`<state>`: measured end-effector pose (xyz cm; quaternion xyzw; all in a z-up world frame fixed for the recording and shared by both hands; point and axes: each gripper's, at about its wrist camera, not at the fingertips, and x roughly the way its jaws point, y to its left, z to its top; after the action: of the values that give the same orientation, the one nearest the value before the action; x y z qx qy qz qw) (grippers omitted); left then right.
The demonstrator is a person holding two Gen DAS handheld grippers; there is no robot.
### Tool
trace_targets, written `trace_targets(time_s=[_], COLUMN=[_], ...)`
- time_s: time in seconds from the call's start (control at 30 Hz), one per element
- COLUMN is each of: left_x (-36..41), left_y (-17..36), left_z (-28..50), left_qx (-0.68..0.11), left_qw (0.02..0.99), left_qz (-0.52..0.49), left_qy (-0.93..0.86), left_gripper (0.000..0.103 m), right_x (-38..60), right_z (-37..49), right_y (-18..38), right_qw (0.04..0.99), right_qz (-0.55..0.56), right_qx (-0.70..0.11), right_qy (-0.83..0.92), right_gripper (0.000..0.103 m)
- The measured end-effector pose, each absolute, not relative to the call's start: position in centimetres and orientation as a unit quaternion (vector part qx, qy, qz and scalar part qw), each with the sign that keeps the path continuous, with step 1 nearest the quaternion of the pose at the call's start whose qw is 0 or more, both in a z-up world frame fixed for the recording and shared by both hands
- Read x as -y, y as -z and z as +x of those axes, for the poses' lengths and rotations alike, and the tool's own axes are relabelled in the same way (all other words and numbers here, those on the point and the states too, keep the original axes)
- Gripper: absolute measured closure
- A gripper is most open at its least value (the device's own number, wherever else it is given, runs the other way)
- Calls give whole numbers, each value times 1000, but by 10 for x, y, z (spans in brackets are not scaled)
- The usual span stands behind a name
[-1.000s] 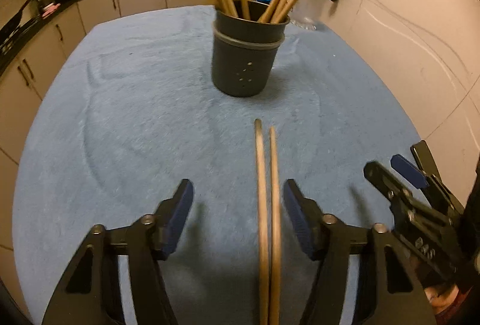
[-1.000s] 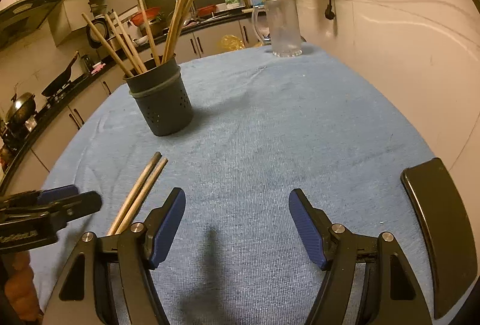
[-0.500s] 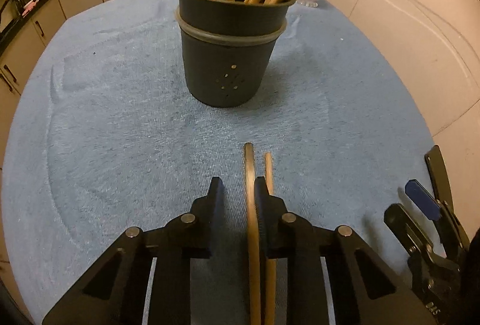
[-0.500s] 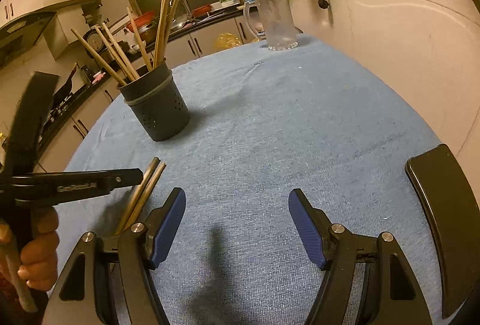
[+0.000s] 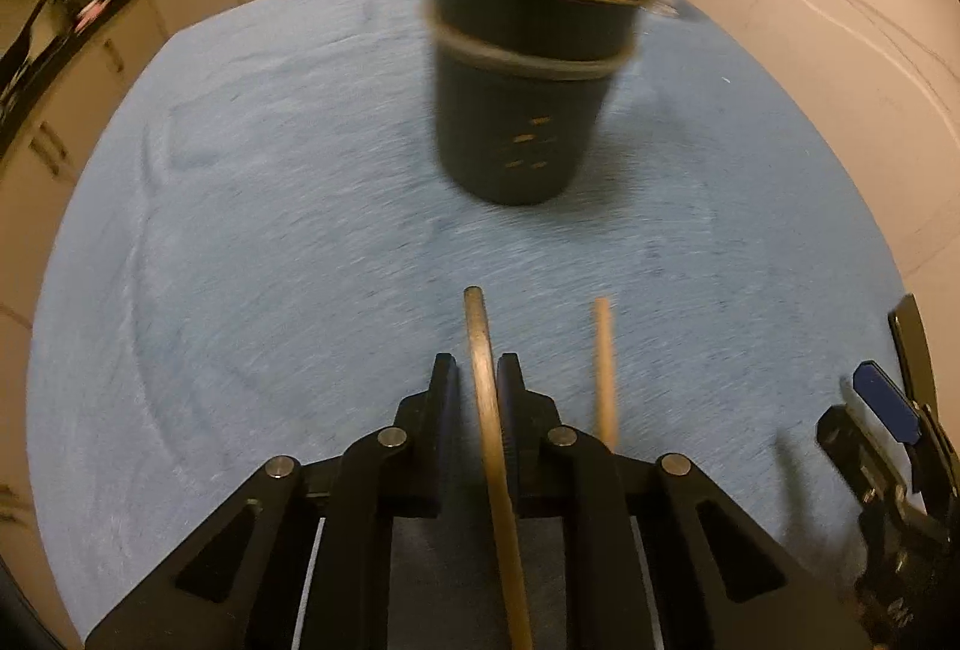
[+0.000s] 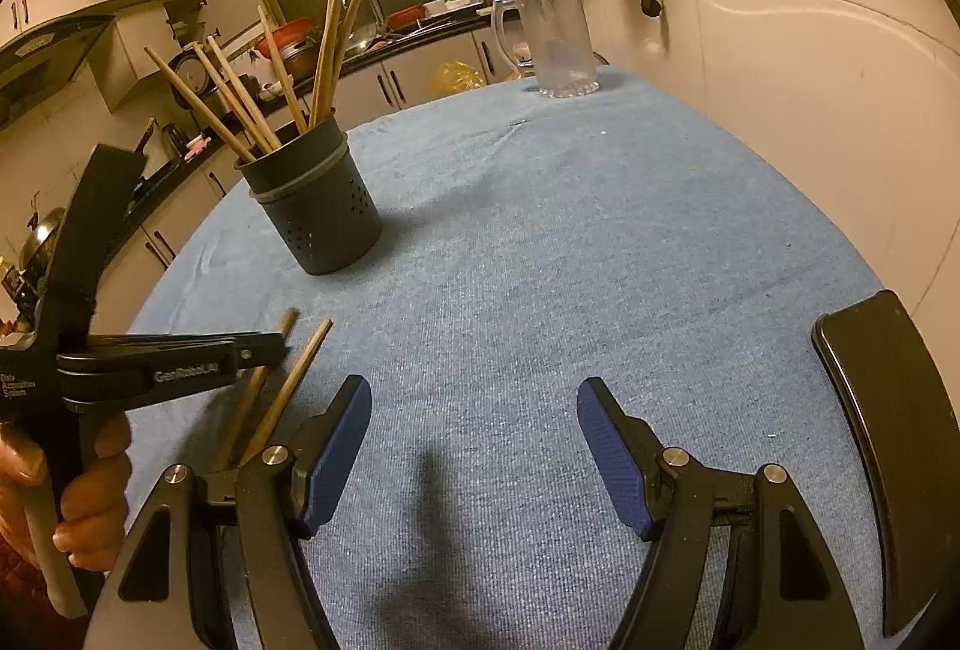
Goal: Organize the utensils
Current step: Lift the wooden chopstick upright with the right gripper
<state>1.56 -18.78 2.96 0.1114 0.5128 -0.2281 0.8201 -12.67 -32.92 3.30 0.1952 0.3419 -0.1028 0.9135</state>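
Jaws of the left gripper point(image 5: 477, 380) are pressed almost together, pinching one wooden chopstick point(image 5: 487, 398) between the two black fingers point(image 5: 445, 386). That stick runs along the gap, its blunt round tip pointing toward the dark utensil holder point(image 5: 525, 110) and its shaft passing back under the camera. A second chopstick point(image 5: 603, 368) lies loose just to the right of the clamped one, roughly parallel to it, outside the fingers; whether it rests fully on the blue tablecloth point(image 5: 270, 230) is unclear because of blur.

Well apart stand the jaws of the right gripper point(image 6: 474, 452), blue pads point(image 6: 336, 446) facing each other over bare cloth, gripping nothing. From this view the left gripper sits on the near side of the holder, a bare hand point(image 6: 78, 500) around its handle, with both chopsticks crossing under its fingers.

The holder is a dark grey perforated cup with a band below its rim, upright on the cloth. About seven or eight wooden chopsticks point(image 6: 300, 74) stand in it, fanned out and leaning in different directions. Beyond the holder, at the far edge of the cloth by the wall, stands a glass mug point(image 6: 555, 44). Nearer than the holder, on the wall side, lies a curved black object point(image 6: 882, 440).
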Motion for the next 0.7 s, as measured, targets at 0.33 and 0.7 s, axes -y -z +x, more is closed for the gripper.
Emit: trace_targets(time_s=[0.33,0.7], left_x=[105,81], left_y=[-32,-22], left_z=[15,14], left_qx=[-526,-523], left_qw=[836,836], left_qz=[13,2], left_qy=[157,168], left_gripper=[93,93], right_x=[324,282], right_z=[-100,-11], right_y=[-45,-36], right_qw=[895,828], right_qz=[221,245], right_qx=[-383,-504], right_qy=[58,14], right_gripper=[40,71])
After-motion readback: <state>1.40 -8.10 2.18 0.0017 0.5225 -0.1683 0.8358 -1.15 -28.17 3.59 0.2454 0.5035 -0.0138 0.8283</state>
